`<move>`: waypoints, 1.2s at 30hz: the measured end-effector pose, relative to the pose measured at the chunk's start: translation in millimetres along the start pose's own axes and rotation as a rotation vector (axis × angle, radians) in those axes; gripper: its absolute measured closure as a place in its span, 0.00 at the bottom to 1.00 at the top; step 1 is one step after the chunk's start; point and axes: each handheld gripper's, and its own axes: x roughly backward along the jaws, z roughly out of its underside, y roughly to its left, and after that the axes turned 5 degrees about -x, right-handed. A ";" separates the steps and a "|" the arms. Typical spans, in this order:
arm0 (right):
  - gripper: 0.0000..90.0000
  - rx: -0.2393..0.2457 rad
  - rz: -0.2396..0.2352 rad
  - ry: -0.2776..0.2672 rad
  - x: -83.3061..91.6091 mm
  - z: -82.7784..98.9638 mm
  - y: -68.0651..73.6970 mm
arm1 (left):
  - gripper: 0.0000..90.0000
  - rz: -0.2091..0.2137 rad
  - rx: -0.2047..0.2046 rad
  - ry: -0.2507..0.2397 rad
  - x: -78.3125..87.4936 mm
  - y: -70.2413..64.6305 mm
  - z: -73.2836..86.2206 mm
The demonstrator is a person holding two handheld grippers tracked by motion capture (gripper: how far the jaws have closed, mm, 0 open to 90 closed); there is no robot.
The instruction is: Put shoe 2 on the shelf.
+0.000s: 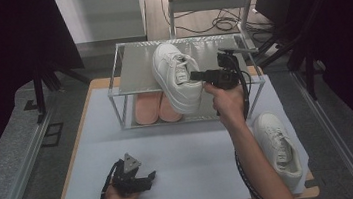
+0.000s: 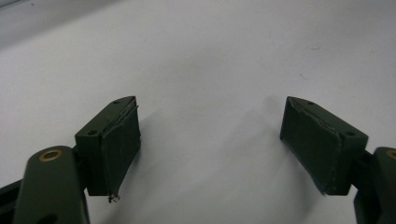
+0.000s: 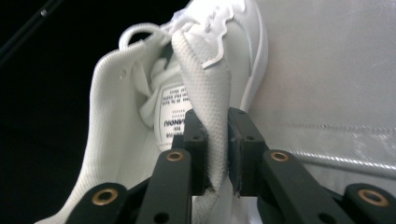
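Note:
A white sneaker (image 1: 174, 74) lies on the top shelf of a metal rack (image 1: 133, 66), its heel hanging over the shelf's front edge. My right gripper (image 1: 195, 76) reaches in from the right and is shut on the sneaker's side wall at the collar. In the right gripper view the mesh collar wall (image 3: 205, 84) stands pinched between the two pads of the right gripper (image 3: 217, 140), with the tongue label beside it. My left gripper (image 1: 147, 176) rests low over the white table sheet near the front edge. Between the wide-open pads of the left gripper (image 2: 210, 135) there is nothing.
A pair of pink slippers (image 1: 154, 107) sits on the rack's lower level. A second white sneaker (image 1: 277, 143) lies on the white sheet (image 1: 185, 149) at the right, beside my right forearm. Dark stands and cables surround the table.

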 end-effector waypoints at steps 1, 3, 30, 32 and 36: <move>0.85 -0.007 -0.005 -0.006 -1.6 -0.9 0.6 | 0.22 0.000 0.000 0.000 0.0 0.0 0.0; 0.84 -0.007 -0.008 -0.013 -3.8 -1.8 3.0 | 0.23 0.000 0.000 -0.001 0.0 0.0 0.1; 0.59 0.121 -0.128 -0.087 24.2 -10.4 -4.2 | 0.24 -0.001 -0.004 -0.002 0.4 -0.7 0.3; 0.58 0.131 -0.136 -0.101 29.5 -10.1 -5.0 | 0.24 -0.001 -0.004 -0.002 0.4 -0.8 0.3; 0.57 0.165 -0.134 -0.123 39.9 -8.1 -6.6 | 0.24 -0.001 -0.005 -0.001 0.5 -0.8 0.3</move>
